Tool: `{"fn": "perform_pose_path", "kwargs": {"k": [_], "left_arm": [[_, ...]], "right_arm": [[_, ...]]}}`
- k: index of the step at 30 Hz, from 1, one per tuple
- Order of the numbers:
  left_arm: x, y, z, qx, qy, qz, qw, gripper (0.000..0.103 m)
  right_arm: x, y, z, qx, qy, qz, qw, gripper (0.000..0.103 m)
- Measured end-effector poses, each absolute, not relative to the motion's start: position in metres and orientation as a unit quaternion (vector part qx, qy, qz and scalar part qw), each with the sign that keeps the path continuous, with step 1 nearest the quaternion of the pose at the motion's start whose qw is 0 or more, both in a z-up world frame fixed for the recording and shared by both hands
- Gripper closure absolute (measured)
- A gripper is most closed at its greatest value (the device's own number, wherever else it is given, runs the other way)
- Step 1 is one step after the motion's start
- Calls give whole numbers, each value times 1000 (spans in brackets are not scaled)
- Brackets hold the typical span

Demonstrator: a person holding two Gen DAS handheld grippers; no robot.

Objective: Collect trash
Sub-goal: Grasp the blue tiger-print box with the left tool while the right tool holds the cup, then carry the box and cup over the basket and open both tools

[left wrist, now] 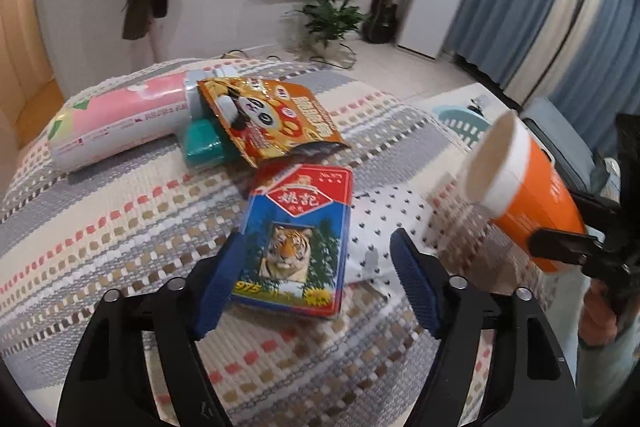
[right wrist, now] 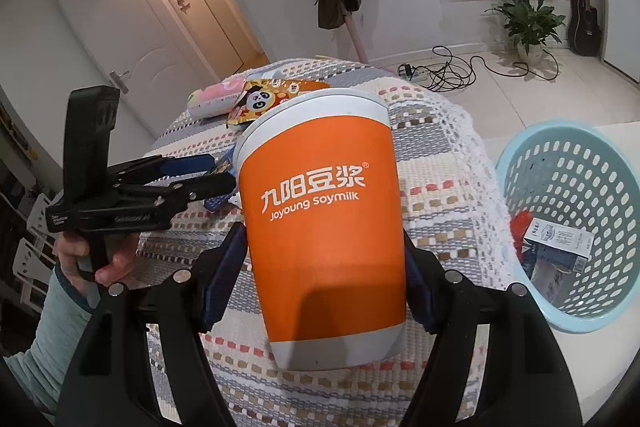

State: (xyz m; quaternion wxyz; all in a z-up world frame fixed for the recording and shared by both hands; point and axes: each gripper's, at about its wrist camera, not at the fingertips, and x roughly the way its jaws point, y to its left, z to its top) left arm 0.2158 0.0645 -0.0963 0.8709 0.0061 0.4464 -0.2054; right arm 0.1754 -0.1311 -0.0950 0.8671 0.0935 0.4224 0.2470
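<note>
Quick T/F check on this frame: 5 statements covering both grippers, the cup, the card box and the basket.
1. The right gripper is shut on the orange soymilk cup. True.
2. The left gripper is shut on the tiger card box. False: its fingers stand open, either side of the box, which lies on the tablecloth.
3. The blue basket is empty. False: a small carton and something red lie inside.
4. The panda snack bag lies beyond the card box. True.
5. The cup has a lid on. False: its mouth is open.
</note>
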Motion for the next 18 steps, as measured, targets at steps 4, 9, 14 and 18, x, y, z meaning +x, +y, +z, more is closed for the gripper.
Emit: {"fn": "perform_pose_path", "kwargs": {"k": [4, 9, 14, 18], "left_arm": [[221, 59, -97, 19, 449, -173, 876, 34], [222, 53, -99, 48, 451, -133, 881, 41], [209, 50, -77, 44, 424, -140, 894, 76], [202, 51, -64, 28, 424, -143, 894, 83]], "right_arm": [[172, -137, -92, 96, 416, 245, 871, 35], [167, -142, -91, 98, 414, 244, 872, 35], [160, -149, -85, 103, 401, 241, 878, 35], [154, -159, -79, 110, 387, 241, 883, 35]]}}
